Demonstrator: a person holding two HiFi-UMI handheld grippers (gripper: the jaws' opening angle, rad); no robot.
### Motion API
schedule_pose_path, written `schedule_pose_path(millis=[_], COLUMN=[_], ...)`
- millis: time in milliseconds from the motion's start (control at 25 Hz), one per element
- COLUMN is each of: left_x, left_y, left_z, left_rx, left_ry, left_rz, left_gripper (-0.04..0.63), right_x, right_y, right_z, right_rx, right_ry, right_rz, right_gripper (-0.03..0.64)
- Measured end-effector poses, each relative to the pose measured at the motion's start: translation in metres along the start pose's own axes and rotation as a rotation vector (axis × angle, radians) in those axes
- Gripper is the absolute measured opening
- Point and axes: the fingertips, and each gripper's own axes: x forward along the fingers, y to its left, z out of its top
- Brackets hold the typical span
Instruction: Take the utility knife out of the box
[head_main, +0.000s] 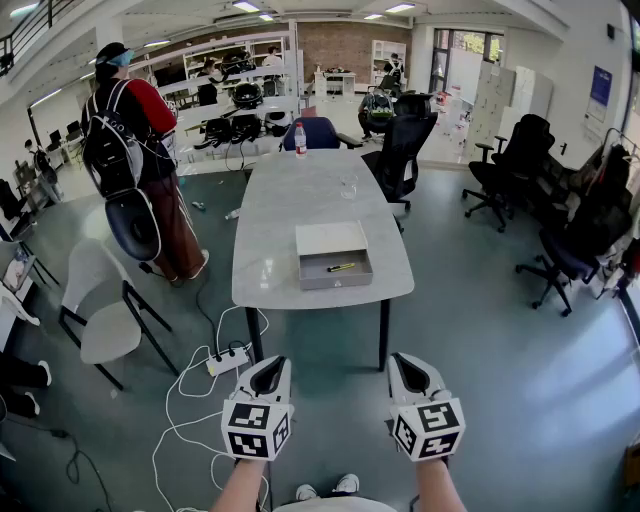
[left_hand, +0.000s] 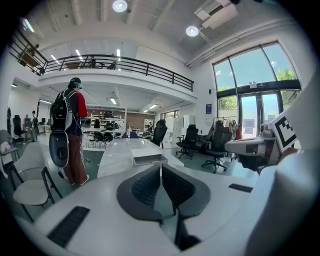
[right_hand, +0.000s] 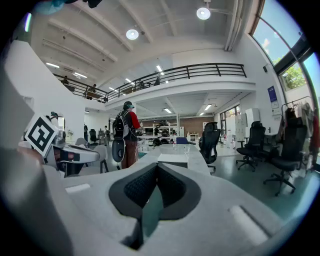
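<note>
An open grey box (head_main: 333, 268) sits near the front end of a long grey table (head_main: 280, 220), its lid folded back. A yellow-and-black utility knife (head_main: 341, 267) lies inside it. My left gripper (head_main: 271, 364) and right gripper (head_main: 404, 362) hang side by side over the floor, well short of the table, and both are shut with nothing between the jaws. From the left gripper view, the closed left gripper (left_hand: 160, 168) points toward the box (left_hand: 148, 159) far ahead. The right gripper view has the closed right gripper (right_hand: 157, 168) aimed at the box (right_hand: 172, 159).
A person with a backpack (head_main: 128, 140) stands left of the table beside a white chair (head_main: 100, 300). A power strip with white cables (head_main: 228, 360) lies on the floor before the table. Black office chairs (head_main: 405, 140) stand right. A bottle (head_main: 299, 138) and a glass (head_main: 348, 187) sit on the table's far part.
</note>
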Motion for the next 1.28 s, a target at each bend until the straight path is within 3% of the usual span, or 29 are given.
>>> schedule_pose_path(millis=[840, 1280], left_x=[0.057, 0.087], left_y=[-0.055, -0.057], left_z=[0.022, 0.029], left_rx=[0.027, 0.018], left_ry=[-0.01, -0.025], left_rz=[-0.011, -0.011], left_gripper=[0.025, 0.104], right_x=[0.012, 0.03], right_y=[-0.06, -0.084], right_z=[-0.005, -0.009], right_rx=[0.002, 0.01], right_ry=[0.026, 0.023], right_rz=[0.081, 0.088], right_gripper=[0.005, 0.005])
